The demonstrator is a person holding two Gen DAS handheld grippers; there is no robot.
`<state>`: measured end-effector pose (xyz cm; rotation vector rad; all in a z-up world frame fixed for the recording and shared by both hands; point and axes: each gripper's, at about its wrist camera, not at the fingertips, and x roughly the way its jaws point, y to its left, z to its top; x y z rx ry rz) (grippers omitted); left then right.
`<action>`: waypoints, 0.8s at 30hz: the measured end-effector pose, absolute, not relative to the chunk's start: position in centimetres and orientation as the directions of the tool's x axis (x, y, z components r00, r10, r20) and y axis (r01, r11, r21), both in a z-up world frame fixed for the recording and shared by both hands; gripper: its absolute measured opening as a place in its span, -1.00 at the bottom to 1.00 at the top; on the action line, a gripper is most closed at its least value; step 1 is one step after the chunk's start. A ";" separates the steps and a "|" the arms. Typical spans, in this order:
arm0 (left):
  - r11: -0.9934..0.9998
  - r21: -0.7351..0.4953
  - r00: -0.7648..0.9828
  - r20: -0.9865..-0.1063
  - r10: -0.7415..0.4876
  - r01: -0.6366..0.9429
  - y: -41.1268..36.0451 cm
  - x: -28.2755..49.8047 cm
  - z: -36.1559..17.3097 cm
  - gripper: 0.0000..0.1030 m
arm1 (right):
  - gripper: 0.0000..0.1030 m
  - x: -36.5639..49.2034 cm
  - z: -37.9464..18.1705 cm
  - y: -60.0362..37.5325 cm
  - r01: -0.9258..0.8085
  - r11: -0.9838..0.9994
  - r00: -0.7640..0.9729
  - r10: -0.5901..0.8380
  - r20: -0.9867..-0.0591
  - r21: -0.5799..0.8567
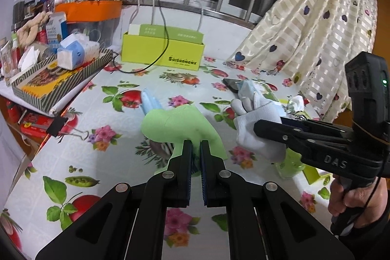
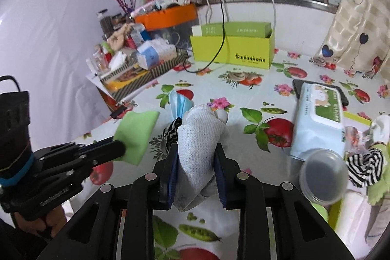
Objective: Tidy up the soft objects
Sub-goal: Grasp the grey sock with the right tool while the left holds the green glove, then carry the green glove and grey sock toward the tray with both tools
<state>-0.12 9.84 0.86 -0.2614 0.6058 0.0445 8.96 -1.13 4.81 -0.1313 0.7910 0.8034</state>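
My left gripper [image 1: 196, 144] is shut on a light green cloth [image 1: 178, 123] and holds it above the flowered tablecloth; the cloth also shows in the right wrist view [image 2: 136, 135]. My right gripper [image 2: 196, 148] is shut on a white knit glove [image 2: 199, 138], also seen in the left wrist view [image 1: 258, 128]. A blue face mask [image 2: 179, 104] and a black-and-white striped cloth [image 2: 170, 133] lie on the table under and behind the held items. The two grippers are close together, side by side.
A lime green box [image 1: 163, 50] stands at the back under the window. A striped tray of clutter [image 1: 61, 74] is at the left. A wet-wipes pack [image 2: 319, 118], a phone [image 2: 298, 89], a clear lid [image 2: 323, 177] and more cloths [image 2: 365, 167] lie right. A curtain [image 1: 304, 28] hangs right.
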 end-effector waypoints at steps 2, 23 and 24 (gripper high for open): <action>0.969 -0.223 0.824 -0.565 -0.042 -0.104 9.1 0.0 1.3 -0.87 | -0.50 8.4 5.4 -2.1 -0.688 0.702 0.441 0.605 -0.664 0.183; 0.983 -0.175 0.837 -0.528 -0.147 0.062 2.0 1.7 4.5 -0.87 | -0.50 6.5 9.0 -10.1 -0.610 0.774 0.571 0.578 -0.583 0.170; 0.982 -0.173 0.836 -0.526 -0.153 0.070 1.6 1.9 4.6 -0.87 | -0.50 6.4 9.1 -10.4 -0.607 0.777 0.576 0.576 -0.580 0.169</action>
